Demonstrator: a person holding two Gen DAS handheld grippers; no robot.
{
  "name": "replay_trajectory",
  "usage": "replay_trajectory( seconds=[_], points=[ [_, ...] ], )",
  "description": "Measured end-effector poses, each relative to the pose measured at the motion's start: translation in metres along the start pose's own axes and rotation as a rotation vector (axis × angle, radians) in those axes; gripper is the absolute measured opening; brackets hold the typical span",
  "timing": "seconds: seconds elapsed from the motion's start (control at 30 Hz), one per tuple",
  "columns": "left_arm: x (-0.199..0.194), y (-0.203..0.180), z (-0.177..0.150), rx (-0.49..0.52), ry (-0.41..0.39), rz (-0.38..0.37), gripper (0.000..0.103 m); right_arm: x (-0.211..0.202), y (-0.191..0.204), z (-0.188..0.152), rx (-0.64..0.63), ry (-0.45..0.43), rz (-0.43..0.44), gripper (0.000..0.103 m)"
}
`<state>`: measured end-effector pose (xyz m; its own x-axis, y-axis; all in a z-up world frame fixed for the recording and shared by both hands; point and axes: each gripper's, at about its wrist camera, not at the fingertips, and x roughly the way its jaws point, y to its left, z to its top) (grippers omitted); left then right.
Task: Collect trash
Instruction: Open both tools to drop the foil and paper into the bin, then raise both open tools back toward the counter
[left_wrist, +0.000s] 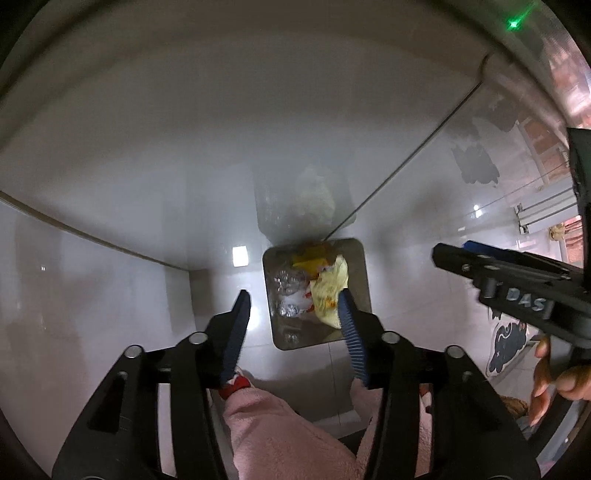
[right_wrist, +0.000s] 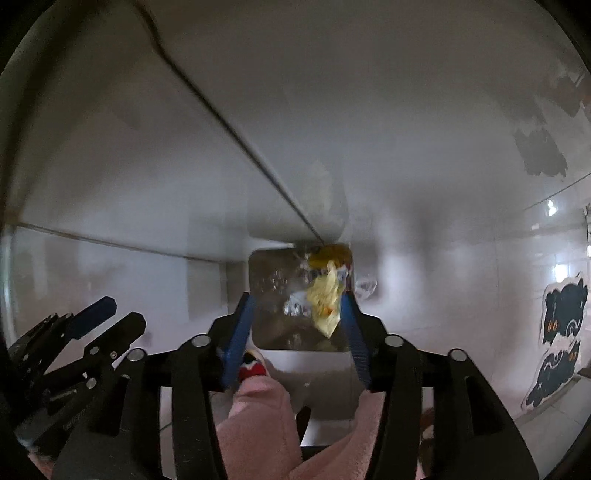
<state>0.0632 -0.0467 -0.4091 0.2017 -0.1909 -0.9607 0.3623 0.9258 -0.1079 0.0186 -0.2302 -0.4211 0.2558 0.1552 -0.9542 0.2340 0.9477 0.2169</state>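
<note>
Several pieces of trash (left_wrist: 327, 291) already lie inside the square bin (left_wrist: 360, 258) on the floor, both the left gripper (left_wrist: 295, 314) and right gripper (right_wrist: 299, 317) hover above it wide and empty, so collecting seems nearly finished

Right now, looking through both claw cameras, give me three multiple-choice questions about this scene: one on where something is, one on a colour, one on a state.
1. Where is the yellow wrapper?
A. inside the metal bin
B. on the floor beside the bin
C. gripped in a claw

2. What colour are the claw pads?
A. red
B. blue
C. green

3. How does the left claw stand?
A. shut on a bottle
C. shut and empty
B. open, holding nothing

Answers: 1 A, the wrapper lies among the trash within the bin's walls. 2 B, both views show ribbed blue pads. 3 B, its fingers are spread wide with the bin visible between them.
</note>
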Motion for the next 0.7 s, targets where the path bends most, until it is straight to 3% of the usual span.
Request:
replay_trajectory(
  seconds=[0.07, 0.43, 0.63, 0.7],
  points=[
    [-0.015, -0.002, 0.003, 0.006, -0.026, 0.002, 0.053, -0.027, -0.001, 0.000, -0.012, -0.048, 0.002, 0.062],
    [-0.142, -0.021, 0.038, 0.058, -0.258, 0.013, 0.076, -0.180, 0.008, 0.025, -0.086, -0.374, 0.027, 0.079],
    [-0.174, -0.021, 0.068, 0.065, -0.331, -0.003, 0.083, -0.228, 0.004, 0.061, -0.104, -0.479, 0.028, 0.081],
    [-0.183, -0.022, 0.080, 0.069, -0.355, 0.005, 0.088, -0.232, 0.000, 0.082, -0.091, -0.505, 0.021, 0.091]
  ],
)
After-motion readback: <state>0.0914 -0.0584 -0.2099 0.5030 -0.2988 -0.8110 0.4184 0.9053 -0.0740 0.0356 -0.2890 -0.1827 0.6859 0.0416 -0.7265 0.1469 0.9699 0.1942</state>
